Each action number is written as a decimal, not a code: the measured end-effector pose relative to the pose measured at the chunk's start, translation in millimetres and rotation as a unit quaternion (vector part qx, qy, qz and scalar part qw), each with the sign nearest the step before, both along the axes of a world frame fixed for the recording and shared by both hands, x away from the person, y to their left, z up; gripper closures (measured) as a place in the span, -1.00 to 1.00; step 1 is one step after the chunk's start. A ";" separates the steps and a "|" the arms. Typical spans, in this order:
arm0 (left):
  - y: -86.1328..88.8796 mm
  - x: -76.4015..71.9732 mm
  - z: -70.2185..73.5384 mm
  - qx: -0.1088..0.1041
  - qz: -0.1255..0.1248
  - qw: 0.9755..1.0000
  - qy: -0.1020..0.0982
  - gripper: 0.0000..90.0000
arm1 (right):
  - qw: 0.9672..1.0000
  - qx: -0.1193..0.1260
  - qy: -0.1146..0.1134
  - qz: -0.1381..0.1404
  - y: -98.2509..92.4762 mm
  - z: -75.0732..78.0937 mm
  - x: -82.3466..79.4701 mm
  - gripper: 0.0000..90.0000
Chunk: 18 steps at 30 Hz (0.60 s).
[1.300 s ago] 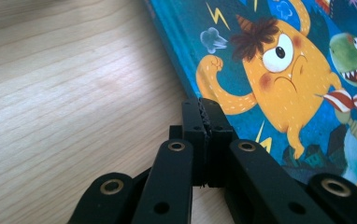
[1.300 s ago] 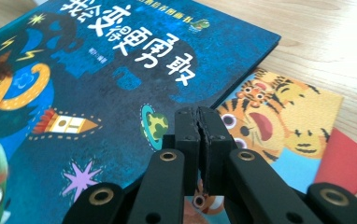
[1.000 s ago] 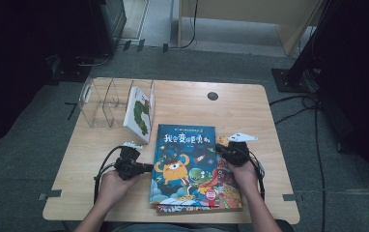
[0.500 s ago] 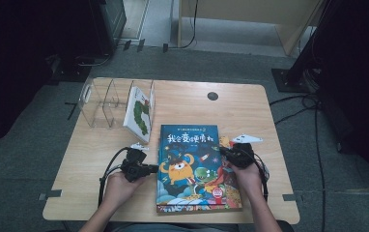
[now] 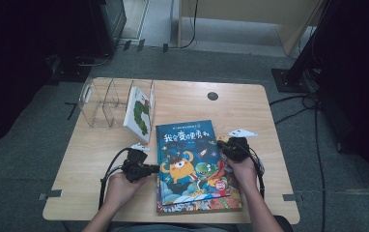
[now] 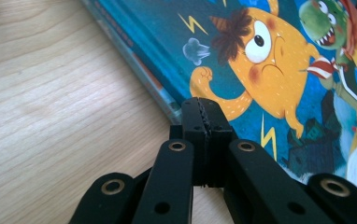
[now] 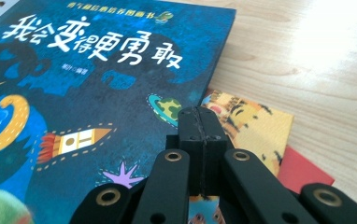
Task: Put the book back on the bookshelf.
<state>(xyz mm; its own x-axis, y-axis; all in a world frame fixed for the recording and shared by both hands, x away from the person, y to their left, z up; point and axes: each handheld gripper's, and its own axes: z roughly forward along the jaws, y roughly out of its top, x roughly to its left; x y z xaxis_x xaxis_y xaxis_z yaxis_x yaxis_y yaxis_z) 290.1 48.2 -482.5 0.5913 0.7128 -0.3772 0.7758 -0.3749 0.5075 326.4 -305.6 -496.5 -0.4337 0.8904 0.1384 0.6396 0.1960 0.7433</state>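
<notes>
Wooden table on grey floor, dim room. Left to right: clear rack w/ one book upright in its right slot; left gripper, jaws fully closed, nothing held, tips at left edge of blue book. Blue book sat atop stack near front edge; vs. a sec. ago, grippers had barely shifted, book not lifted. Right gripper, jaws closed empty, over its right edge. Lower books protruded beneath; could snag a lift.

Three books lie stacked near: a blue book, a yellow one, a red one. A fourth book stands in one clear rack, far left.
</notes>
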 end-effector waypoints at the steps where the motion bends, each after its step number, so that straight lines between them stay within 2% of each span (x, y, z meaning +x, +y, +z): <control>1: -0.8 -0.2 0.2 0.001 -0.002 1.000 0.001 1.00 | 1.000 0.001 -0.002 -0.001 -0.2 -0.2 0.9 1.00; 5: -3.9 -2.2 -0.3 -0.001 -0.006 1.000 -0.003 1.00 | 1.000 0.014 -0.006 -0.004 -3.8 0.3 2.6 1.00; 7: -7.1 -3.4 -0.4 -0.002 -0.010 1.000 -0.001 1.00 | 1.000 0.024 -0.016 -0.008 -6.9 3.5 1.2 1.00; 10: -13.7 -4.9 -0.9 -0.004 -0.021 1.000 0.000 1.00 | 0.999 0.026 -0.023 -0.013 -12.3 7.6 -2.0 1.00; 13: -21.0 -5.4 -1.0 -0.004 -0.029 1.000 -0.002 1.00 | 1.000 0.023 -0.017 -0.011 -16.8 9.0 -5.7 1.00; 18: -33.6 -4.9 -1.1 -0.004 -0.042 0.999 -0.003 1.00 | 0.999 0.022 -0.025 -0.012 -23.6 10.8 -17.7 1.00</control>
<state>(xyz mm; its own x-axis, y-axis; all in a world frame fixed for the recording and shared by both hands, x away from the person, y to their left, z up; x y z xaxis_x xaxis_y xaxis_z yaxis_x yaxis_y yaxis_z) 285.2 14.6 -483.6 0.6516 0.6578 -0.3778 0.7381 -0.4351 0.5156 308.7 -329.2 -485.7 -0.4194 0.8942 0.1565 0.6051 0.1468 0.7825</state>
